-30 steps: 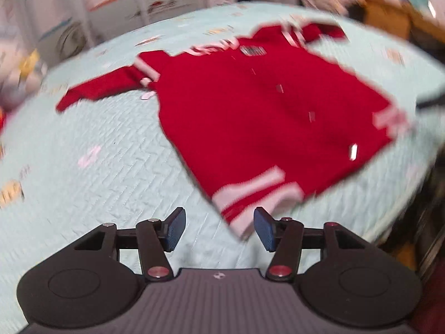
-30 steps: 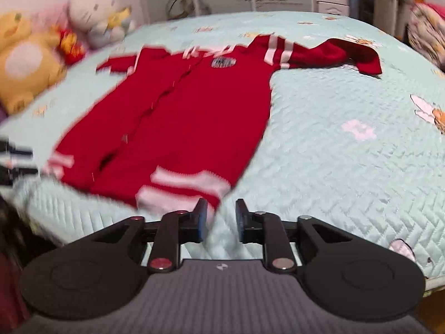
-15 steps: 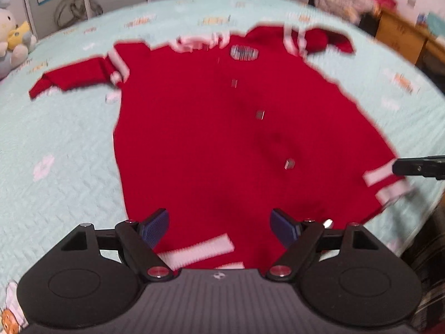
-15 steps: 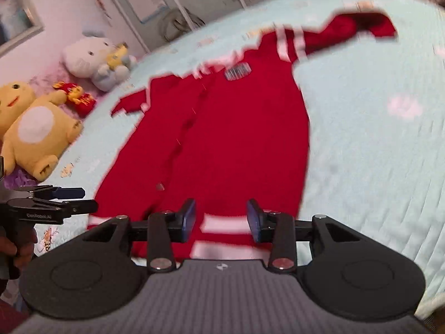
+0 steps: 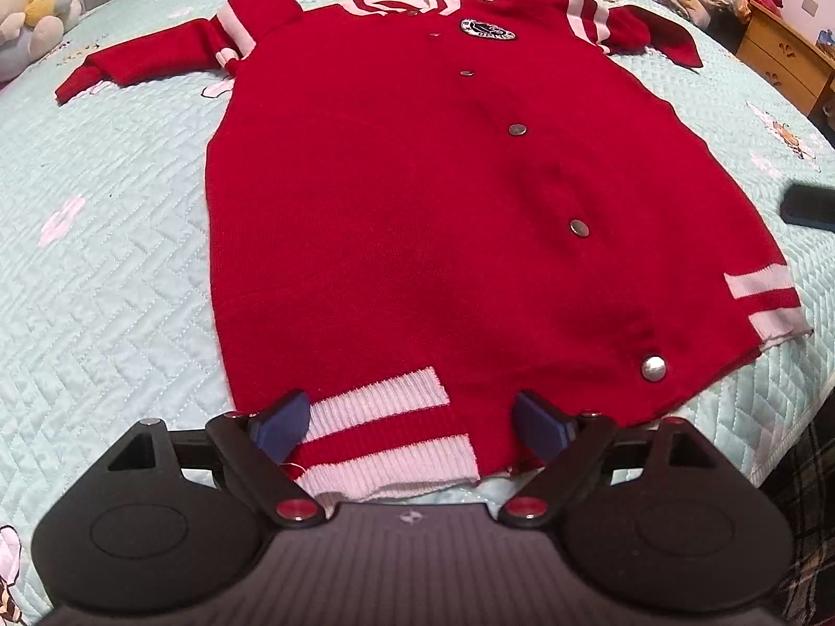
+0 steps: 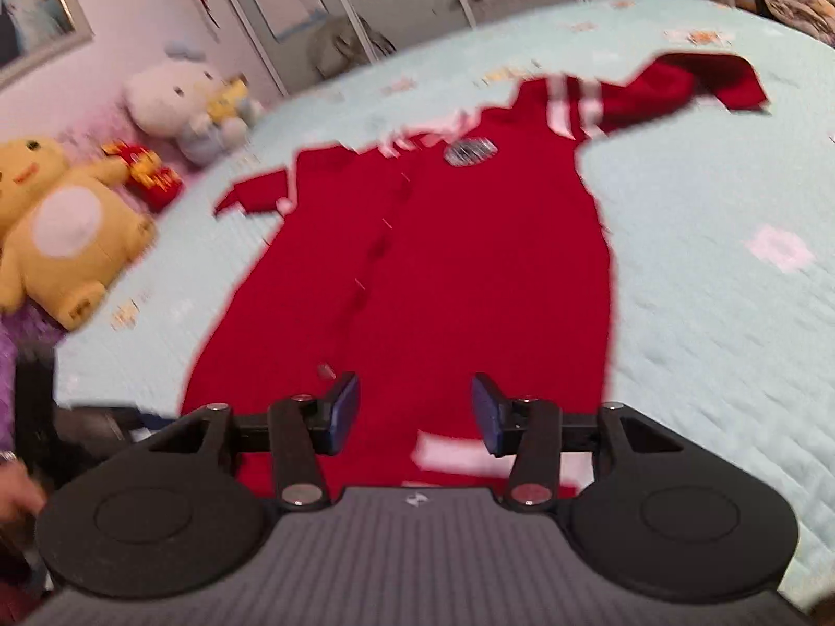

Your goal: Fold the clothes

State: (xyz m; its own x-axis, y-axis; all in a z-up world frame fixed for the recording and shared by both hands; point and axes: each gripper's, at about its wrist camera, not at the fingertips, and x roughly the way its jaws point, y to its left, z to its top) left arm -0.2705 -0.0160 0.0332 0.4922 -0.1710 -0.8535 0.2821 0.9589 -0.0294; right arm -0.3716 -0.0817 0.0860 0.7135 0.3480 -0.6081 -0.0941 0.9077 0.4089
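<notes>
So where I'm at with the folding: basically nowhere yet. The red knitted button-up cardigan with white stripes is laid out flat and face up on the pale mint quilted bedspread, both sleeves out to the sides, buttons done up, no fold anywhere that I can see. So the spreading-out part looks done and every actual fold is left, by my reckoning: sleeves in, sides in, then hem up to collar.

Orientation: the long axis runs straight away from me, white-striped hem at the near edge of the bed, collar and round chest badge at the far end. The row of 5 or so metal snap buttons runs along that axis, drifting right toward the hem in the left wrist view.

My left gripper has just been opening and now stands wide, hanging over the hem's striped corner with the fabric under the gap, pads not pinching anything. My right gripper has just been opening too, about half spread, over the other hem corner, nothing clamped; that view is pretty smeared. A yellow plush toy and a white plush toy sit well off to the side.
</notes>
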